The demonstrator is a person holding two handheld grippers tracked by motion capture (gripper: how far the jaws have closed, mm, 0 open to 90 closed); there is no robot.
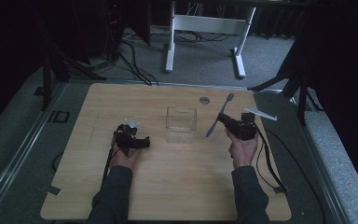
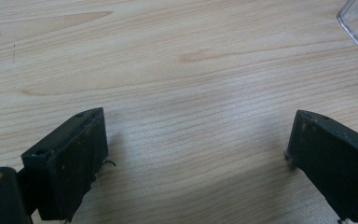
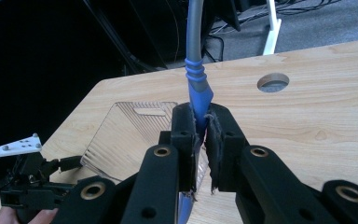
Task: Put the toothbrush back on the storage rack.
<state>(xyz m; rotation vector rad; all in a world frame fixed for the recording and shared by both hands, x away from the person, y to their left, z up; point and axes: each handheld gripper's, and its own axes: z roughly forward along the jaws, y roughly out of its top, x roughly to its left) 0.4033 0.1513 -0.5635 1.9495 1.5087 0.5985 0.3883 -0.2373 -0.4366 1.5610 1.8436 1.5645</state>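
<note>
The right gripper [image 1: 223, 119] is held above the wooden bench [image 1: 168, 196], right of a clear plastic container [image 1: 181, 122], with its jaws clamped on the middle of a blue-and-grey toothbrush [image 1: 217, 119]; in the right gripper view the toothbrush [image 3: 196, 79] rises from between the jaws, its blue grip pinched at their tips and its grey neck reaching up past the bench's far edge. The left gripper [image 1: 142, 142] sits low over the bench left of the container, jaws wide apart with bare wood between them.
</note>
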